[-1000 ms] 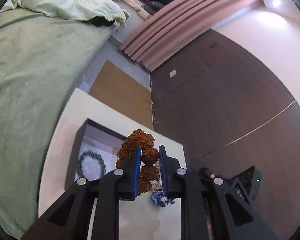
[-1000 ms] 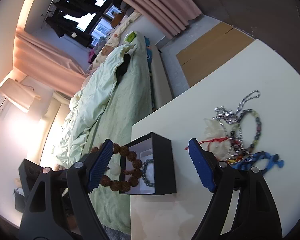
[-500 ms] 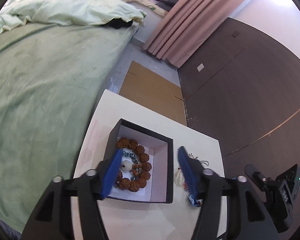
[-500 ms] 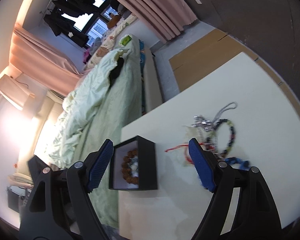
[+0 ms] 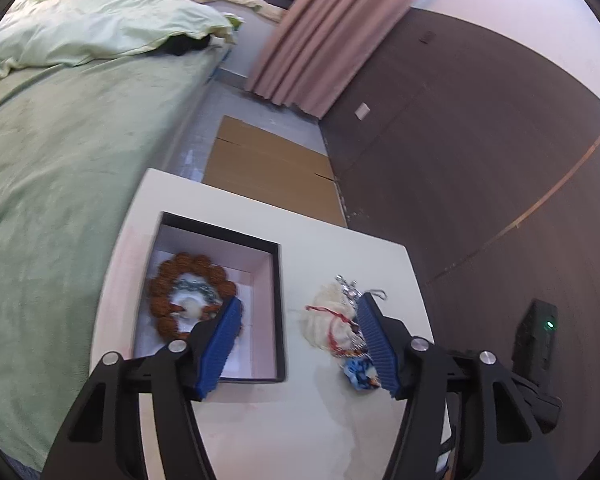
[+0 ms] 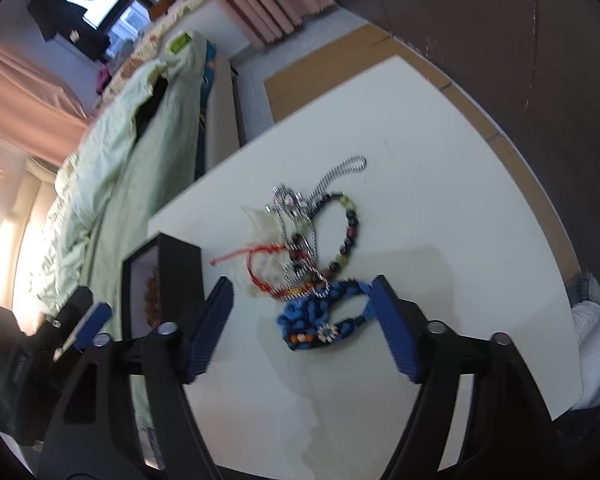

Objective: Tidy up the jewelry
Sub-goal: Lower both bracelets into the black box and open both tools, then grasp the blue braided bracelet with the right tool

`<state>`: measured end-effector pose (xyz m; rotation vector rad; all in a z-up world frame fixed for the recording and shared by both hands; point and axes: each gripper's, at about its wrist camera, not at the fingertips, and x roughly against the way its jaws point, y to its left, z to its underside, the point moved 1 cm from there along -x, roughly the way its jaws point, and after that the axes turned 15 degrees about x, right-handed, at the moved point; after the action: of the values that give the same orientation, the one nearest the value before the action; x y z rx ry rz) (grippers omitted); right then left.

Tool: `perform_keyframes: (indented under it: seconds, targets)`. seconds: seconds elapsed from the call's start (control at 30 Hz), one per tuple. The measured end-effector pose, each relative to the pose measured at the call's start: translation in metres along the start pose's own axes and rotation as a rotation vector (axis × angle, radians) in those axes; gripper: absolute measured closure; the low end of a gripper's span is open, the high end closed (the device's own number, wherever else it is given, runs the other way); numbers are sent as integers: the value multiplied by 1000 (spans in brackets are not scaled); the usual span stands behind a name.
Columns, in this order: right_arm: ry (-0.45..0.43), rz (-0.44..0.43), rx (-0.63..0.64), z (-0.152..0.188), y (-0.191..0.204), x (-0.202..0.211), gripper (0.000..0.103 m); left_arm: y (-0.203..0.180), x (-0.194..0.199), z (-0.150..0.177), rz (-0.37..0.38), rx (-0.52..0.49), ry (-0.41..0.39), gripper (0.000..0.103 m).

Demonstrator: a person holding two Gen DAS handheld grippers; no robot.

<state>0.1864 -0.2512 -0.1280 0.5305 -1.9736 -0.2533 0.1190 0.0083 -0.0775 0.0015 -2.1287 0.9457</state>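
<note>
A green bed (image 5: 60,184) lies leftmost, beside the white table (image 6: 440,208). On the table's left stands a black open-topped box (image 5: 278,304) – a brown bead bracelet (image 5: 168,280) rests inside. The left gripper (image 5: 298,344) hovers over the box's right wall, jaws closing, empty. Further right, the right gripper (image 6: 302,320) – jaws closing, touching nothing – straddles a blue woven bracelet (image 6: 320,316) in the tangled jewelry pile (image 6: 312,232).

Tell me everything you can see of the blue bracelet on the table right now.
The blue bracelet looks braided from thick blue cord, with a small white flower charm and a few orange beads on its near side. It lies flat on the white table, nearest of the jewelry pile, its far edge touching the red string and silver chain. The right claw, jaws closing, frames it; no pad presses it yet.
</note>
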Motion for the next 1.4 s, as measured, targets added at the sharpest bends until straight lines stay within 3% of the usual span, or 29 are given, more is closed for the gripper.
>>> perform_keyframes:
  seconds: [0.1, 0.23, 0.4, 0.53, 0.67, 0.73, 0.8, 0.87, 1.17, 1.4]
  targets:
    - [42, 9, 8, 5, 0, -7, 42, -8, -5, 7, 12, -23, 22, 52]
    - [89, 11, -22, 14, -7, -13, 42, -15, -12, 14, 19, -41, 48, 57]
    - [153, -87, -135, 29, -22, -25, 44, -18, -19, 20, 19, -43, 62, 60]
    - [146, -131, -192, 33, -27, -29, 46, -18, -23, 24, 13, -43, 69, 60]
    - [124, -105, -229, 30, -35, -31, 70, -21, -26, 27, 13, -54, 74, 60]
    - [119, -73, -238, 29, -39, -32, 90, -24, -29, 29, 14, -65, 78, 60]
    - [99, -87, -288, 30, -48, -30, 91, -27, -34, 32, 14, -73, 84, 60]
    - [68, -43, -304, 27, -53, -22, 91, -31, -40, 35, 17, -82, 96, 64]
    - [-72, -5, -329, 14, -67, 22, 91, -53, -74, 52, 28, -127, 158, 74]
    - [-110, -37, -355, 3, -81, 35, 91, -56, -107, 62, 4, -130, 202, 79]
